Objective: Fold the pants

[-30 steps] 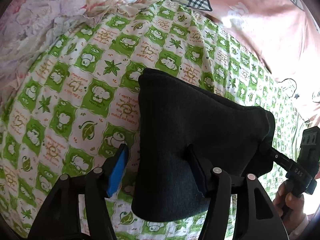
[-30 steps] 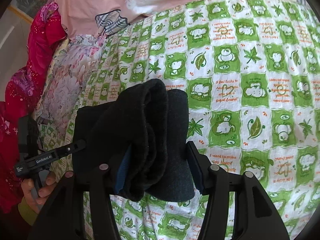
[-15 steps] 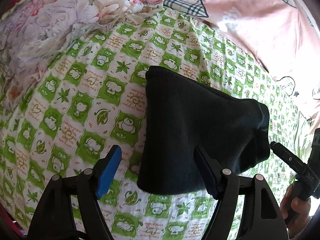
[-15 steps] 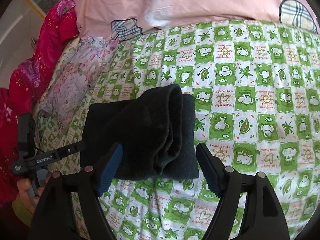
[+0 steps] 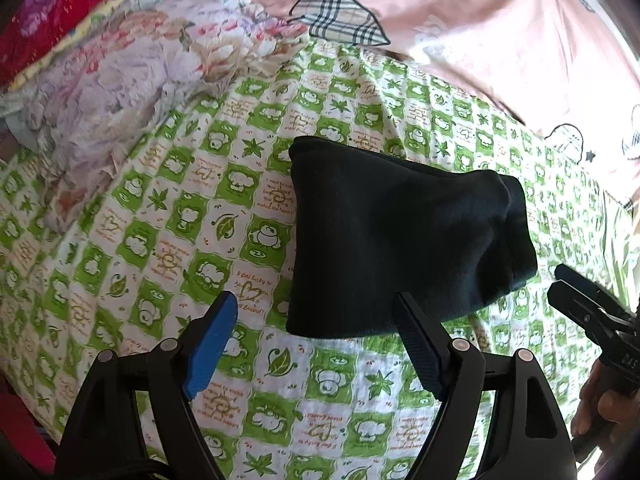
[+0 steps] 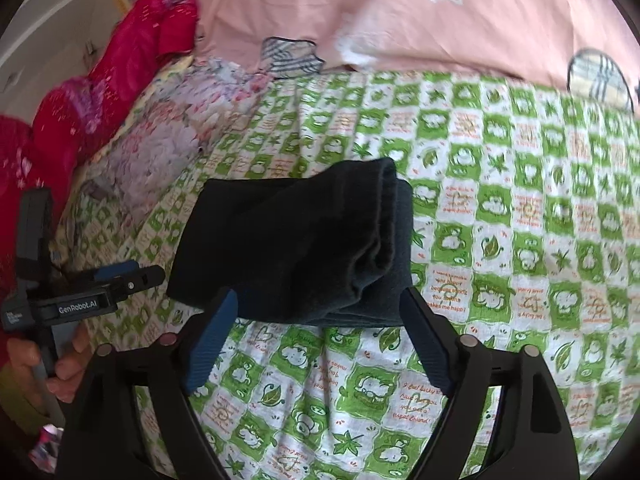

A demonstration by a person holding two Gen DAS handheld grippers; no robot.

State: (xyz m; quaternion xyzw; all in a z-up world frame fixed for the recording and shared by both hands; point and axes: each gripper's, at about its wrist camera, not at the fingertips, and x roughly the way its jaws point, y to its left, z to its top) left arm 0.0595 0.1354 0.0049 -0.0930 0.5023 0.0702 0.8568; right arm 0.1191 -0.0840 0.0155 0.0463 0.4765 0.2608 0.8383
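The dark navy pants (image 5: 400,240) lie folded into a thick bundle on the green-and-white checked bedsheet (image 5: 160,240). In the right wrist view the pants (image 6: 304,244) show several stacked layers at the right edge. My left gripper (image 5: 316,320) is open and empty, its fingers just short of the bundle's near edge. My right gripper (image 6: 320,312) is open and empty, its fingers at the bundle's near edge without holding it. The right gripper also shows at the right edge of the left wrist view (image 5: 588,312), and the left gripper at the left of the right wrist view (image 6: 120,280).
A pink quilt (image 6: 400,20) lies along the far side of the bed. A floral blanket (image 5: 120,80) is bunched at the left, with a red blanket (image 6: 120,80) beyond it. The checked sheet stretches to the right of the pants.
Both grippers let go of the pants and pulled back and up. The bundle now rests flat on the sheet, farther from both cameras.
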